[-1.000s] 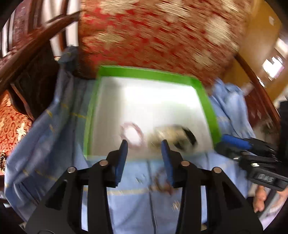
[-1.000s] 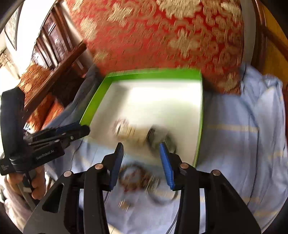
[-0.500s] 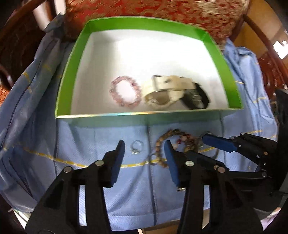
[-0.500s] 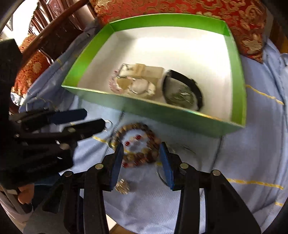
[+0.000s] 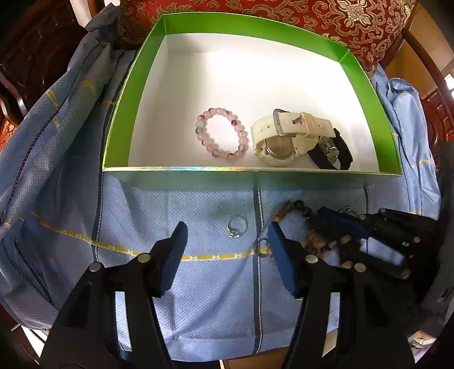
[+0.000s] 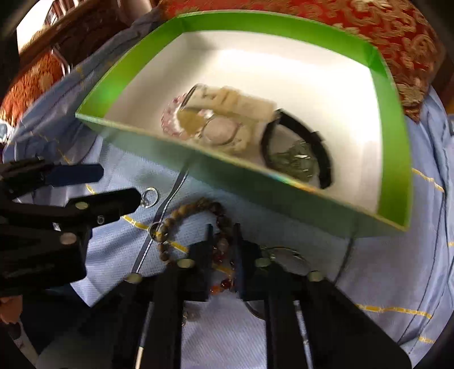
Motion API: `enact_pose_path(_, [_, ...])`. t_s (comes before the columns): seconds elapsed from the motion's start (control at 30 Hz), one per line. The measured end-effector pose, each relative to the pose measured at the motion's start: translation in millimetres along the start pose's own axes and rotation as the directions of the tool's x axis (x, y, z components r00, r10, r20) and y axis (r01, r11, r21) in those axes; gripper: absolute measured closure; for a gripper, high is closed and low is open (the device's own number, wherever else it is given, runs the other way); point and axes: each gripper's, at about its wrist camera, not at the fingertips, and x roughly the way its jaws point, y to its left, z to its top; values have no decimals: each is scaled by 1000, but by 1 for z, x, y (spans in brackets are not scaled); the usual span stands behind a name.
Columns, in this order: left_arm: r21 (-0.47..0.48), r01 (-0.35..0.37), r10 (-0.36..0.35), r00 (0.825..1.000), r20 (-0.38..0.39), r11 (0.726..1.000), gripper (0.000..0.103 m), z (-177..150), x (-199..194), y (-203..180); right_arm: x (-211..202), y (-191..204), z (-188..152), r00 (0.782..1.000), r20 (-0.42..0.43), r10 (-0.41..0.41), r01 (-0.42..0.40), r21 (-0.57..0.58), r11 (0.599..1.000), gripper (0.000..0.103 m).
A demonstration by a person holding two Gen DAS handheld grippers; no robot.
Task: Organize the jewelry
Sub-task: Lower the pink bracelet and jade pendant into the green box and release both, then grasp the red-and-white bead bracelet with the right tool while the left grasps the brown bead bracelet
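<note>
Both grippers have dropped toward the cloth since a second ago, and the green box, then blurred and farther up the views, now fills their upper halves. The right gripper (image 6: 222, 235) has its jaws closing on the brown bead bracelet (image 6: 181, 215), a loop of round wooden-looking beads with a few glossy red ones, lying on the blue cloth (image 5: 215, 283) just in front of the box; part of the loop sits between the narrow pads. The left gripper (image 5: 227, 241) is opening, its blue pads spread with only cloth in the gap, and a small silver ring (image 5: 237, 225) lies just ahead of them (thin metal, with a small setting).

The green box (image 5: 133, 93) is smooth card with white inside. In it lie a pink bead bracelet (image 5: 221, 133) of translucent round stones, a white watch (image 5: 283, 136) with a matte strap and steel buckle, and a black watch (image 5: 332, 150) touching it.

The left view is sharp and shows the pink loop lying apart from the white watch; the right view is blurred and the two overlap there. Only the right view shows the brown loop's full curve; in the left it is half hidden behind the right gripper. The cloth is a woven, dotted fabric with yellow lines. Behind the box stands a red cushion (image 5: 283, 17) with gold brocade.
</note>
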Motion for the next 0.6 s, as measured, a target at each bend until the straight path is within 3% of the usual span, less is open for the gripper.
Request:
enact_pose_path(0.1, [15,2,-2,1000,-3,1000,44,1,2,-6,-15,-14,0,999,28,-36,35,47,998,95])
enact_pose_path(0.47, [110,57,-58,998,4,992,45,0,13,-41,-65,-32,3,990,142,8,-23,106,994,95])
enact_pose_path(0.6, [163,67,-67,998,-4,984,56,1,20,-54,-60,-39,0,993,115,10,-25,126,992,95])
